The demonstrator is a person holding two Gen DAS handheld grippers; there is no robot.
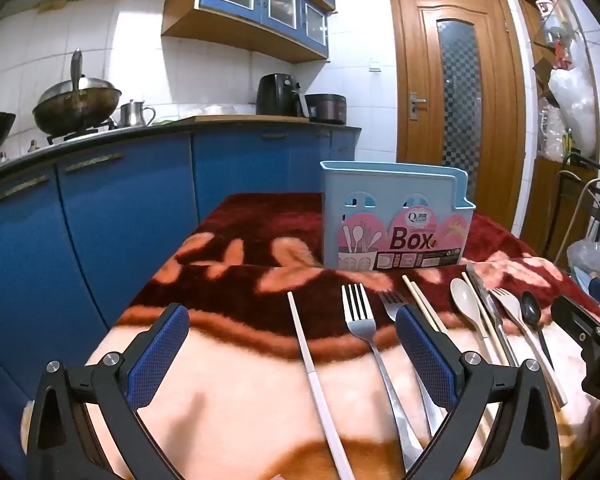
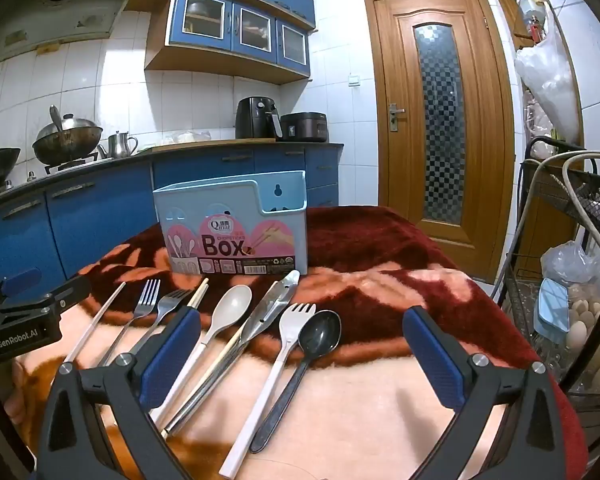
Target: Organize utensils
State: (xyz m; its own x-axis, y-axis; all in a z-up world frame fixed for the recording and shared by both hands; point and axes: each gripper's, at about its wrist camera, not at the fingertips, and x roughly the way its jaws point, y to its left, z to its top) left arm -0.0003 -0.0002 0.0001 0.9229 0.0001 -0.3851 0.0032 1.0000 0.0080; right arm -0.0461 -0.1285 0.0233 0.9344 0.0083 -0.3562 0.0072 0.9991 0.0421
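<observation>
A worktop draped in a red and peach plush blanket carries a row of utensils, with a pale blue chopsticks box standing upright at the far side, its label reading "Box". The left claw hovers low over the near left part of the row, its blue-padded fingers spread wide and holding nothing. Between those fingers lie a single white chopstick and a steel fork. Just right of that, a second steel fork runs under the right finger, and a pair of wooden chopsticks lies beside it. Further right comes a beige spoon, then steel tongs lying over a thin stick, then a white plastic fork and a black spoon side by side, their heads nearly touching. The right claw hangs over this right end of the row, also wide open and empty, with the beige spoon, tongs, white fork and black spoon between its fingers. All utensils lie flat on the blanket, handles toward the near edge, heads pointing toward the box. A wire rack with eggs stands at the far right, off the worktop.
</observation>
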